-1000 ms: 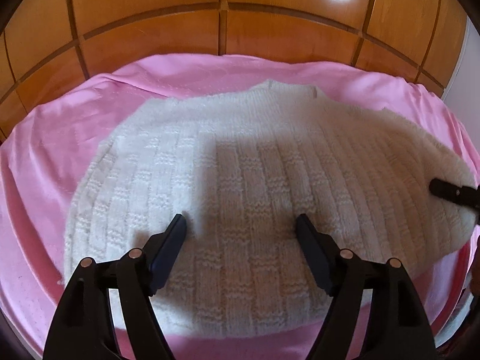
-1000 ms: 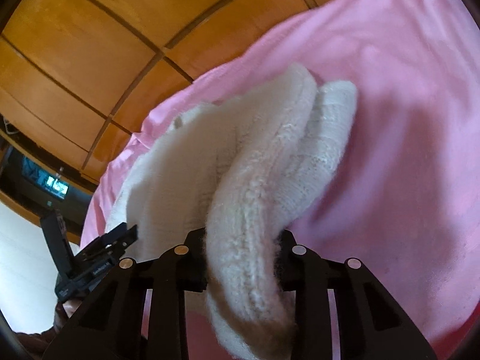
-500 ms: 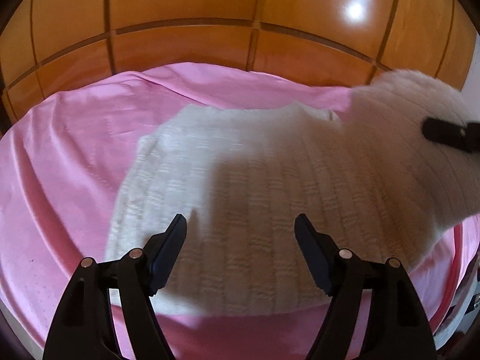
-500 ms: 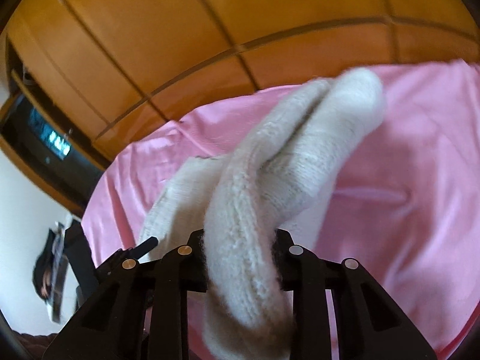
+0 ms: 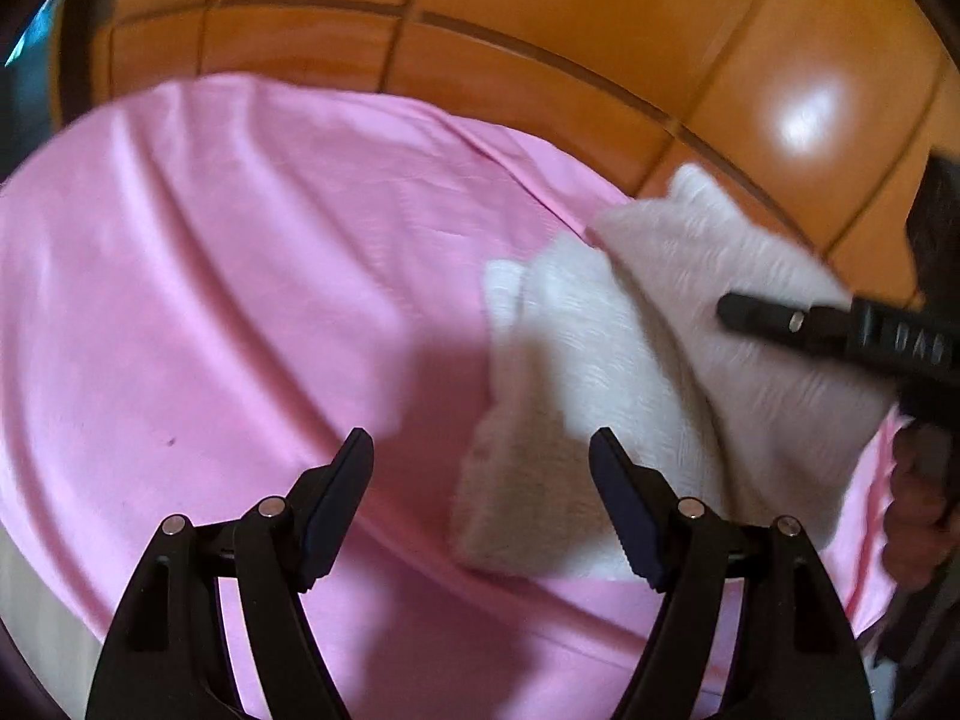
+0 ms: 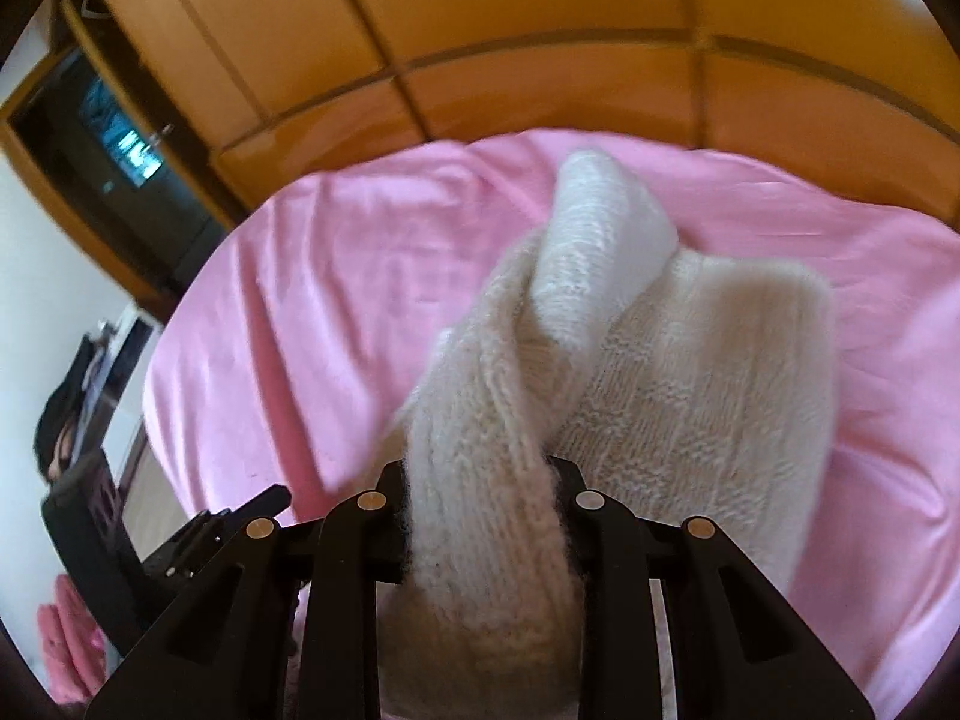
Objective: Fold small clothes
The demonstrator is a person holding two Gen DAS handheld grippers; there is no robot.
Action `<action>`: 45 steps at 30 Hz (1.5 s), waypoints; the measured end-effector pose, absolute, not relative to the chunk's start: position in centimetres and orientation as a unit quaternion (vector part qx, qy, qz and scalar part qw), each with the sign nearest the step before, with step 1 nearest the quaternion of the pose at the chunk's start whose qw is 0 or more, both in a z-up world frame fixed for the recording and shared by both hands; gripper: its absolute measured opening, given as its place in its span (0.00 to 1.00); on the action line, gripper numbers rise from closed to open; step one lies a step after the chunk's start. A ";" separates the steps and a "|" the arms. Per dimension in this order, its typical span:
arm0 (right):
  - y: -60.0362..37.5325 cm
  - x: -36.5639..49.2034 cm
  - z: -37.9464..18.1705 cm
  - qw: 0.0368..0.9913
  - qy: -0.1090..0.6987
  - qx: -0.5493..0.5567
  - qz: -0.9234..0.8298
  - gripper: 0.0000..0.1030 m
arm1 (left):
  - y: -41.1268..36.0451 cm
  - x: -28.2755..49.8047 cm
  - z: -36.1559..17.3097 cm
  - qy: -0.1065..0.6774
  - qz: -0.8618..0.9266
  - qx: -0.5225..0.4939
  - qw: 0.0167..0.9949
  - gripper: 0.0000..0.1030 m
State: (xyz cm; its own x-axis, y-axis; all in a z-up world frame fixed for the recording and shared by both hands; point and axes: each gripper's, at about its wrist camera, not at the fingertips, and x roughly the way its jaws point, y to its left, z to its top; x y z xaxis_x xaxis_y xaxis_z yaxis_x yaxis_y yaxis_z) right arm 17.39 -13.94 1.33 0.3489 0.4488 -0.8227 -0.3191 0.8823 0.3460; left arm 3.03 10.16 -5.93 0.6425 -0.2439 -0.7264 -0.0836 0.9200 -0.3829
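A small cream knitted sweater (image 5: 600,360) lies bunched on a pink sheet (image 5: 240,300) at the right of the left wrist view. My left gripper (image 5: 480,480) is open and empty, its right finger over the sweater's near left edge. My right gripper (image 6: 480,516) is shut on a thick fold of the sweater (image 6: 690,396), lifting it so the knit hangs and twists above the sheet (image 6: 300,300). The right gripper also shows in the left wrist view (image 5: 840,330), at the far right over the sweater.
Orange wooden panelling (image 5: 540,30) rises behind the pink surface. A dark opening with a screen (image 6: 120,150) is at the far left of the right wrist view. The sheet's near edge (image 5: 600,630) runs just below the sweater. The left gripper shows at lower left (image 6: 210,534).
The right gripper has kept hold of the sweater and lifted and gathered it to the right. The left wrist view has swung left, so bare pink sheet now fills most of it.
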 end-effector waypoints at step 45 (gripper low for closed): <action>-20.0 7.1 -4.2 0.840 0.483 0.040 0.244 0.68 | 6.0 7.2 -4.2 0.415 -0.050 -0.142 0.897 0.32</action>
